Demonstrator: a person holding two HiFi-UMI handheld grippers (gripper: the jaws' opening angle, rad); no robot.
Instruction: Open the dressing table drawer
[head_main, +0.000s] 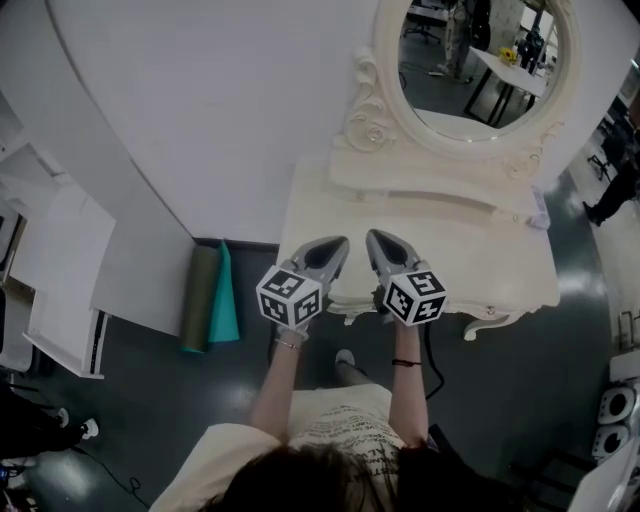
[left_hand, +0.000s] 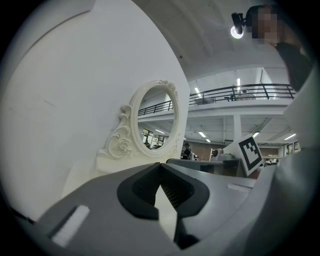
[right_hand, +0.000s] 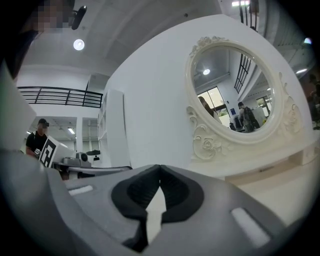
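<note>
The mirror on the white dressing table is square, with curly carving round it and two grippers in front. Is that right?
Not quite: the mirror is oval, not square, as the right gripper view shows. It does stand on the white dressing table, with curly carving round it and the left gripper and right gripper in front.

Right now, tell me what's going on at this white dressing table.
A person holds a claw in each hand at the dressing table. The left claw and right claw are both shut and empty, side by side above the tabletop's front, pointing toward the oval mirror. Nothing on it looks pulled open yet.
</note>
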